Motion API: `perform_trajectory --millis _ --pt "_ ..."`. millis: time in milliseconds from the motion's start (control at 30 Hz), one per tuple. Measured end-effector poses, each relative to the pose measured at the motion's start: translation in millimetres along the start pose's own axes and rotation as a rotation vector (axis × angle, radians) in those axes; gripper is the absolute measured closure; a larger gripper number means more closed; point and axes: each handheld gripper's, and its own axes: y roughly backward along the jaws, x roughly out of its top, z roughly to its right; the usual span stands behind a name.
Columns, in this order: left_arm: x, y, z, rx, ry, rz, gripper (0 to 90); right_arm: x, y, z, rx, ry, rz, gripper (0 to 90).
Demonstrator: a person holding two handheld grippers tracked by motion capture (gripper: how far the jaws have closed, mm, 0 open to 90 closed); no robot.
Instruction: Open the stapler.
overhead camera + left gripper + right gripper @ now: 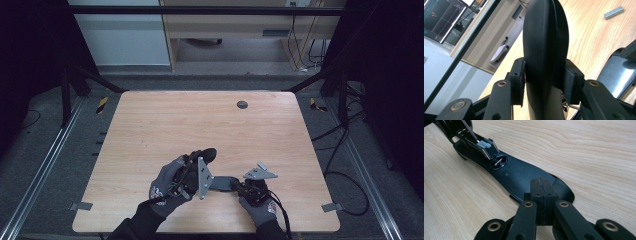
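A black stapler lies opened near the table's front edge. Its rounded top arm (546,37) stands tilted up, and my left gripper (546,75) is shut on it, one pad (520,75) pressing each side. In the high view the top arm (209,154) sticks out beyond the left gripper (197,159). The flat base (524,175) lies on the wood, with the metal staple channel (484,145) raised at its far end. My right gripper (541,182) is shut, jaws together, with its tips resting on the near end of the base (222,182).
A short strip of staples (614,12) lies loose on the wooden table (200,120). A round dark grommet (242,104) sits in the tabletop near the back edge. Dark frame rails and cables run along both sides.
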Motion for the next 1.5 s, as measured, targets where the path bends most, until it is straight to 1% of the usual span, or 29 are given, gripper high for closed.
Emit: perform_trajectory --millis 133,267,467,700,767,933,1067,1133,1300,1500 --pt "-3.0 3.0 -4.2 0.007 0.026 0.01 59.0 0.0 0.0 -0.2 0.001 -0.001 -0.001 90.0" --pt "-5.1 5.0 -7.3 0.008 0.04 0.016 58.9 0.0 0.0 -0.7 0.003 -0.002 -0.002 90.0" --pt "-7.4 7.1 -10.4 0.011 0.051 0.018 58.9 0.0 -0.3 -0.9 0.006 0.001 -0.003 90.0" --pt "-11.2 11.3 -17.5 0.011 0.072 0.02 58.7 0.1 -0.3 -1.1 0.006 0.0 -0.005 90.0" --pt "-13.7 12.8 -20.3 0.013 0.093 0.028 58.6 0.2 -0.3 -1.2 0.009 -0.004 -0.007 90.0" --pt "-16.0 15.4 -23.8 0.013 0.101 0.024 58.4 0.2 -0.3 -1.4 0.01 -0.005 -0.007 90.0" --pt "-18.6 16.8 -26.7 0.015 0.123 0.035 58.3 0.3 -0.4 -1.8 0.009 -0.006 -0.007 90.0" --pt "-19.4 17.8 -27.9 0.015 0.124 0.03 58.3 0.3 -0.4 -1.9 0.009 -0.005 -0.008 90.0" --pt "-21.2 18.8 -29.4 0.018 0.138 0.037 58.3 0.3 -0.3 -2.3 0.01 -0.006 -0.01 90.0" --pt "-22.5 19.4 -30.0 0.021 0.147 0.042 58.4 0.4 -0.3 -2.6 0.009 -0.008 -0.011 90.0"
